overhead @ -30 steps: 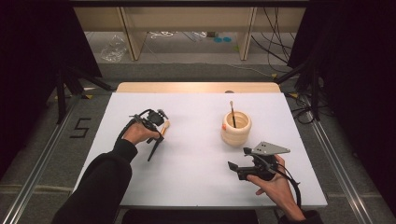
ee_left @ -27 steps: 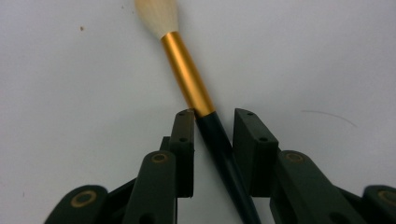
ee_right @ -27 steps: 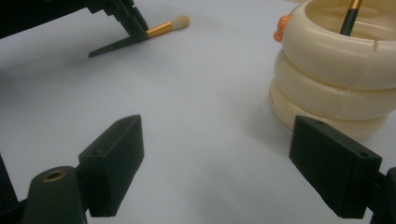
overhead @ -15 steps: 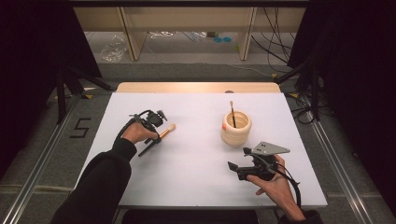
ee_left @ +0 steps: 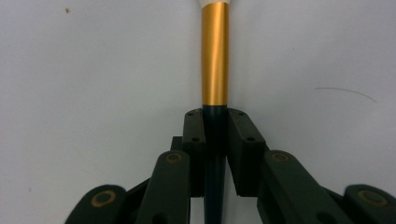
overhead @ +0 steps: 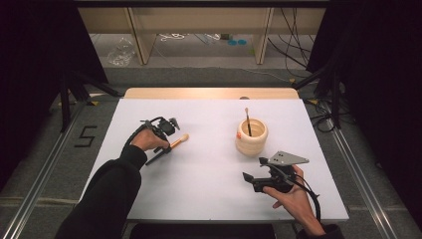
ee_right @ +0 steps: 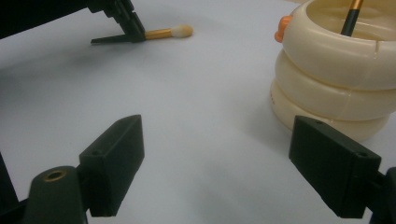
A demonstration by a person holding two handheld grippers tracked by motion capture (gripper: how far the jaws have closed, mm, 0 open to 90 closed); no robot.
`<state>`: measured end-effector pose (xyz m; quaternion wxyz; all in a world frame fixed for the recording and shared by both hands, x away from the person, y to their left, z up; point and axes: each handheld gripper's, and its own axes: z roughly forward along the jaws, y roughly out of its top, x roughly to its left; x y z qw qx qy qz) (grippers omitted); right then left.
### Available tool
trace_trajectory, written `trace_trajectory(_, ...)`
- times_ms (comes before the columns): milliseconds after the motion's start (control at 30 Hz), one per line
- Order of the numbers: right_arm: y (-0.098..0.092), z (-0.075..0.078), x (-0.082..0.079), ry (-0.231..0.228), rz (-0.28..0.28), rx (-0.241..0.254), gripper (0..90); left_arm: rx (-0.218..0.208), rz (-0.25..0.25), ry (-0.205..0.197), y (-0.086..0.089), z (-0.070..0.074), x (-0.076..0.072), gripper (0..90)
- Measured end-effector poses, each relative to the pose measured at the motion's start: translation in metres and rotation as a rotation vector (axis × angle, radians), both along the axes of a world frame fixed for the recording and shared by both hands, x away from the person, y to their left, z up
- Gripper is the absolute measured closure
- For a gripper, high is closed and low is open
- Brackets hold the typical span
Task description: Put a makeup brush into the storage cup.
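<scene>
Gold-banded brush lies low over the white surface, our left tongs clamped on its tapered handle; right tongs gape empty. It could slide out when lifted.

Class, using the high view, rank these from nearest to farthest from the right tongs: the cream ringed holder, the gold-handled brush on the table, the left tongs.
1. Cream ringed holder, just beyond the right tongs.
2. Gold-handled brush, lying mid-left.
3. Left tongs, clamped on the brush's dark handle; nearly level with the brush.
</scene>
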<state>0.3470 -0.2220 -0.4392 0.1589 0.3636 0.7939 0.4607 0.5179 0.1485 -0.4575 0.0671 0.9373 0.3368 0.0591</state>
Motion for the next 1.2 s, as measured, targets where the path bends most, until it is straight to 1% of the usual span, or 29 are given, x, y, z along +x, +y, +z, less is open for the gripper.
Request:
trace_trajectory(33,0.000,0.000,0.000,0.003,-0.002,0.001,19.1,-0.004,0.007,-0.007,-0.002,-0.001,-0.001,78.3)
trace_trajectory(67,-0.001,0.000,0.000,0.000,-0.007,-0.007,19.0,-0.001,0.002,-0.005,-0.002,-0.001,-0.001,78.3)
trace_trajectory(133,-0.001,0.000,0.000,-0.003,-0.004,-0.001,19.0,0.000,-0.003,-0.005,-0.002,-0.001,-0.001,78.4)
trace_trajectory(167,0.000,0.000,0.000,-0.005,-0.005,0.003,19.0,0.036,-0.026,-0.013,0.000,0.002,0.000,78.5)
trace_trajectory(233,0.000,0.000,0.000,-0.005,-0.007,0.005,19.1,0.038,-0.028,-0.016,0.001,0.003,0.000,78.5)
trace_trajectory(267,0.000,0.000,0.000,-0.005,-0.009,0.005,19.1,0.020,-0.021,-0.024,0.003,0.004,-0.001,78.5)
trace_trajectory(300,0.000,0.000,0.000,-0.004,-0.009,0.006,19.1,0.020,-0.021,-0.024,0.003,0.004,-0.001,78.5)
trace_trajectory(367,0.000,0.000,0.000,0.001,-0.012,0.012,19.2,-0.020,-0.012,-0.025,0.009,0.008,-0.002,78.5)
trace_trajectory(400,0.000,0.000,0.000,0.001,-0.012,0.012,19.2,-0.020,-0.012,-0.025,0.009,0.008,-0.002,78.5)
trace_trajectory(467,-0.001,0.000,0.001,0.000,-0.003,0.014,19.4,-0.064,-0.011,-0.032,0.013,0.014,-0.003,78.5)
trace_trajectory(500,-0.001,0.000,0.001,0.000,-0.003,0.014,19.4,-0.064,-0.011,-0.032,0.013,0.014,-0.003,78.5)
trace_trajectory(567,-0.001,0.000,0.001,-0.002,-0.005,0.016,19.3,-0.121,0.003,-0.053,0.016,0.020,-0.005,78.5)
trace_trajectory(600,-0.001,0.000,0.001,-0.002,-0.005,0.016,19.3,-0.121,0.003,-0.053,0.016,0.020,-0.005,78.5)
trace_trajectory(633,-0.002,0.000,0.001,-0.002,-0.007,0.013,19.3,-0.175,0.031,-0.073,0.017,0.024,-0.008,78.5)
trace_trajectory(667,-0.002,0.000,0.001,-0.002,-0.007,0.013,19.3,-0.175,0.031,-0.073,0.017,0.024,-0.008,78.5)
trace_trajectory(733,-0.002,0.000,0.001,-0.004,-0.010,0.014,19.3,-0.210,0.032,-0.084,0.018,0.028,-0.011,78.5)
trace_trajectory(767,-0.001,0.000,0.001,-0.003,-0.008,0.014,19.2,-0.242,0.029,-0.094,0.019,0.031,-0.013,78.5)
trace_trajectory(800,-0.001,0.000,0.001,-0.003,-0.008,0.014,19.2,-0.242,0.029,-0.094,0.019,0.031,-0.013,78.5)
trace_trajectory(833,-0.001,0.001,0.001,-0.004,-0.012,0.018,19.0,-0.287,0.050,-0.107,0.018,0.032,-0.016,78.5)
trace_trajectory(867,-0.001,0.001,0.001,-0.004,-0.012,0.018,19.0,-0.287,0.050,-0.107,0.018,0.032,-0.016,78.5)
trace_trajectory(900,0.000,0.001,0.001,-0.001,-0.019,0.030,18.9,-0.306,0.048,-0.107,0.019,0.034,-0.018,78.4)
trace_trajectory(933,0.000,0.001,0.001,-0.001,-0.019,0.030,18.9,-0.330,0.061,-0.107,0.018,0.034,-0.020,78.4)
trace_trajectory(967,0.000,0.001,0.002,-0.005,-0.022,0.041,18.8,-0.349,0.061,-0.117,0.019,0.036,-0.022,78.5)
trace_trajectory(1033,0.000,0.001,0.002,0.007,-0.016,0.055,18.8,-0.355,0.048,-0.126,0.019,0.038,-0.024,78.5)
trace_trajectory(1067,0.000,0.001,0.004,0.004,-0.019,0.058,18.9,-0.377,0.044,-0.129,0.020,0.039,-0.026,78.5)
trace_trajectory(1100,0.000,0.001,0.004,0.005,-0.020,0.057,18.9,-0.385,0.039,-0.128,0.020,0.040,-0.027,78.5)
trace_trajectory(1133,0.000,0.001,0.004,0.005,-0.020,0.057,18.9,-0.414,0.031,-0.130,0.021,0.042,-0.029,78.5)
trace_trajectory(1167,0.001,0.002,0.004,0.003,-0.014,0.060,19.2,-0.447,0.007,-0.135,0.021,0.044,-0.035,78.5)
trace_trajectory(1200,0.001,0.002,0.004,0.003,-0.014,0.060,19.2,-0.447,0.007,-0.135,0.021,0.044,-0.035,78.5)
